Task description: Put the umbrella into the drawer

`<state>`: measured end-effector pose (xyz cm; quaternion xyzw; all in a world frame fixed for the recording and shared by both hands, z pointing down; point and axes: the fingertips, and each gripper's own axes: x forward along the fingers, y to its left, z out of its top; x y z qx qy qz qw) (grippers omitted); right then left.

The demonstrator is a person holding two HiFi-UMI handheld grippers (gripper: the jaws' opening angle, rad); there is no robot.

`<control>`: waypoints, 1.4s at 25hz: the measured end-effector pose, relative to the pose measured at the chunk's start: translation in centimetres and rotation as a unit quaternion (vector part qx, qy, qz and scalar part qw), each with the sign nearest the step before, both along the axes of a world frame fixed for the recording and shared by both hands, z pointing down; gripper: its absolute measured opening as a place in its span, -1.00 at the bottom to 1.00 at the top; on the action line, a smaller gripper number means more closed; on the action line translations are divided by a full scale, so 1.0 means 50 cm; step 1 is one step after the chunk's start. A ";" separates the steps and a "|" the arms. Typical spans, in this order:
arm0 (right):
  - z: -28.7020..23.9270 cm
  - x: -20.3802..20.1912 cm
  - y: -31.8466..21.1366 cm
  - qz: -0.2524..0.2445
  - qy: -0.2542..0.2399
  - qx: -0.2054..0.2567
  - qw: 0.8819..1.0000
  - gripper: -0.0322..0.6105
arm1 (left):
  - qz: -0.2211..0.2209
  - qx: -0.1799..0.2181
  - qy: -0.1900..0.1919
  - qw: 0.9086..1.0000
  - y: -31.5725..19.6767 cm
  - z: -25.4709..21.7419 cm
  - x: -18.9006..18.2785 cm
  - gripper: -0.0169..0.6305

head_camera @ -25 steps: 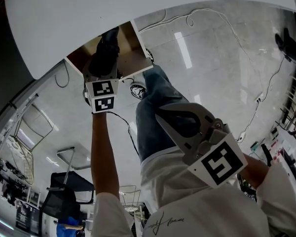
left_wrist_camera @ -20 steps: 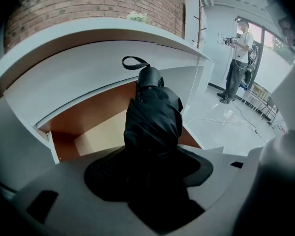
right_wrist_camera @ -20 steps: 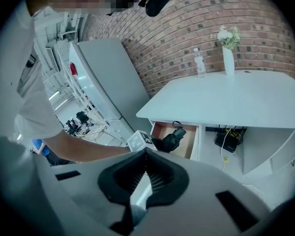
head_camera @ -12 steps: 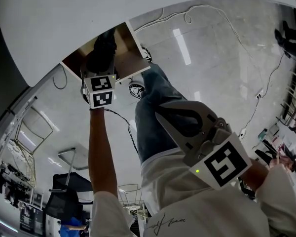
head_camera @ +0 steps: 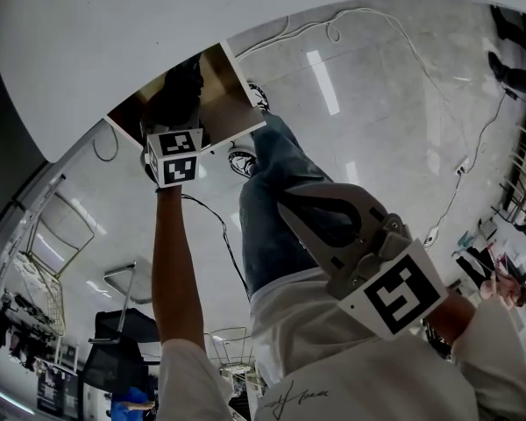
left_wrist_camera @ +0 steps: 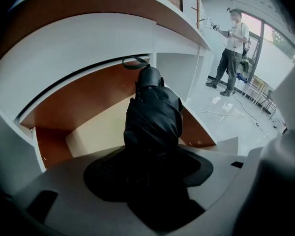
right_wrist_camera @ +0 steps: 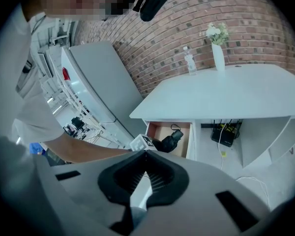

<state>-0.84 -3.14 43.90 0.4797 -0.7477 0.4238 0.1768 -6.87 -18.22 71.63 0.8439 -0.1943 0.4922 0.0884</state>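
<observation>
My left claw (left_wrist_camera: 150, 168), clamped on the umbrella (left_wrist_camera: 155, 114), fills the near middle of the open drawer (left_wrist_camera: 88, 132), so the only clear way in is over the bare pale bottom to its left. Brown side walls (left_wrist_camera: 51, 144) shut both flanks, the white surface (left_wrist_camera: 78, 48) roofs the far end, and the tiled floor (head_camera: 377, 147) on the right lies open.

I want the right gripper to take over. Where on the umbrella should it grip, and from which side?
Probably the folded canopy's narrower stretch just behind the handle, across the long axis of the umbrella, coming from above: the left gripper clamps the thick near end, and the walls of the drawer close off both sides.
</observation>
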 end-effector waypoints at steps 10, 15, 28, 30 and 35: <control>0.010 0.020 0.001 0.009 0.006 -0.008 1.000 -0.85 | 0.002 0.007 -0.028 1.000 -0.014 0.042 -0.004 -0.09; 0.021 0.023 0.006 0.016 0.002 -0.016 1.000 -0.85 | 0.008 0.012 -0.044 0.999 -0.018 0.069 -0.005 -0.08; 0.031 0.033 0.016 0.024 0.005 -0.027 0.999 -0.85 | 0.075 0.004 -0.070 0.995 0.003 0.113 0.011 -0.08; 0.036 0.036 0.018 0.027 0.005 -0.028 0.999 -0.85 | 0.082 -0.001 -0.075 0.994 0.002 0.125 0.011 -0.08; 0.040 0.040 0.018 0.028 0.004 -0.031 0.999 -0.85 | 0.091 0.000 -0.095 0.991 0.002 0.147 0.001 -0.08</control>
